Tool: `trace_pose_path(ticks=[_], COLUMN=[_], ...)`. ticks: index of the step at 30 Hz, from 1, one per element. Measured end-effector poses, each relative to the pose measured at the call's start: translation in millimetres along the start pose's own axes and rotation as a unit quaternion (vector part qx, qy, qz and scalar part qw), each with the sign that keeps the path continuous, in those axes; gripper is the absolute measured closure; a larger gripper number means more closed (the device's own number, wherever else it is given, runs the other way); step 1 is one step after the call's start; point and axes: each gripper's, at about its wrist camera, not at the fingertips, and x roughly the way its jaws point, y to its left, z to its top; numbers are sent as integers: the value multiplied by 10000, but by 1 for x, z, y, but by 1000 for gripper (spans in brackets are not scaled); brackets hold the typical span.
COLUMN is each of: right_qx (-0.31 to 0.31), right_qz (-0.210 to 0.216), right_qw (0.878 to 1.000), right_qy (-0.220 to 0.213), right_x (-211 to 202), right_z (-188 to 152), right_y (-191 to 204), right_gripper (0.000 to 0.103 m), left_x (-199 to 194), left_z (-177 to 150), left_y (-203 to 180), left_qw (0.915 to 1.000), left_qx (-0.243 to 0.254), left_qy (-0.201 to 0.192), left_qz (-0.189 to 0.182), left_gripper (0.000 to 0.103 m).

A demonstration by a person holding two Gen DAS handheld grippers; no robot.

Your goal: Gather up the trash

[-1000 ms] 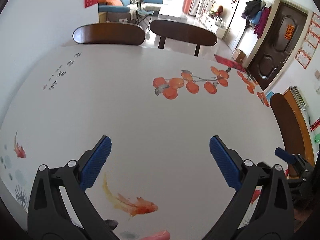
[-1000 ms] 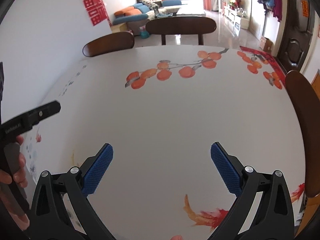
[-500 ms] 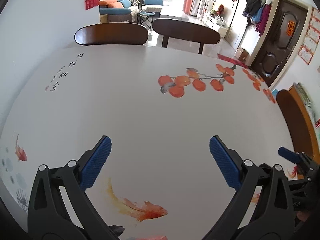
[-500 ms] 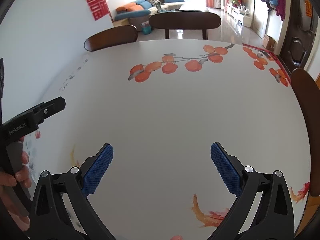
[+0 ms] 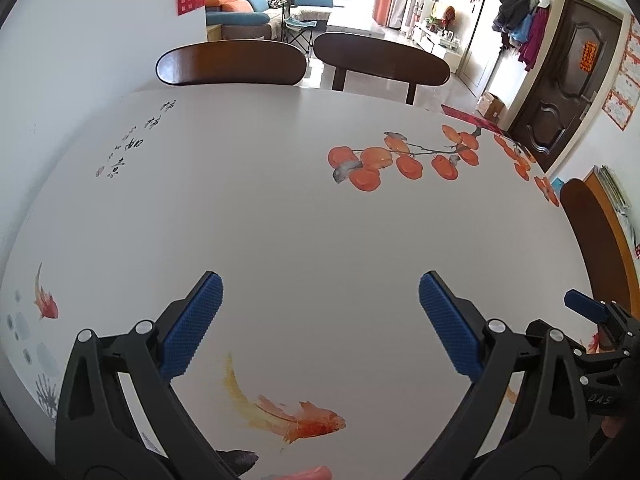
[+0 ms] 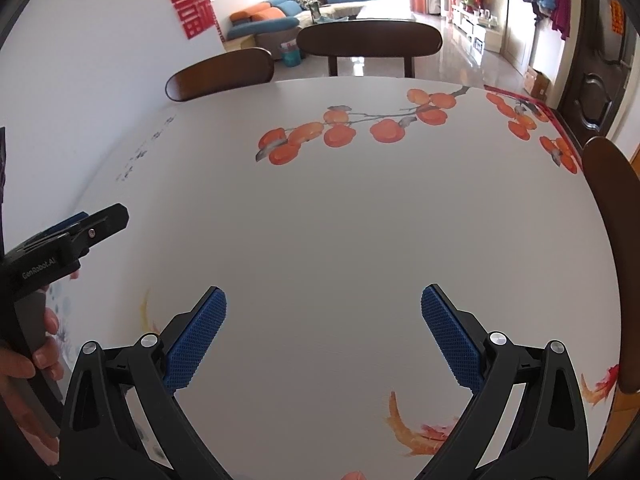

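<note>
Both grippers, left gripper (image 5: pixel 320 316) and right gripper (image 6: pixel 324 332), hung with jaws spread wide and empty above the painted table (image 5: pixel 280 208) (no trash visible), apparently poised to search.

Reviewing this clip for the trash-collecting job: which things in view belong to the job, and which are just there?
Belongs to the job:
- left gripper, open, holding nothing
- right gripper, open, holding nothing
- no trash shows in either view

Just there:
- table with printed fish and fruit
- chairs behind it
- sofa
- dark door
</note>
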Motion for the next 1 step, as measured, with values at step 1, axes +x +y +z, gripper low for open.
trace_pose_path(ticks=[1], right_qx=[-6], right_qz=[-4], right_qw=[10000], right_qy=[0], right_x=[0], right_z=[0], right_y=[0], right_gripper=[6], left_x=[0], left_z=[-1], left_y=[0], left_qw=[10000], left_qx=[-2], left_qy=[6], left_qz=[12], left_gripper=[7])
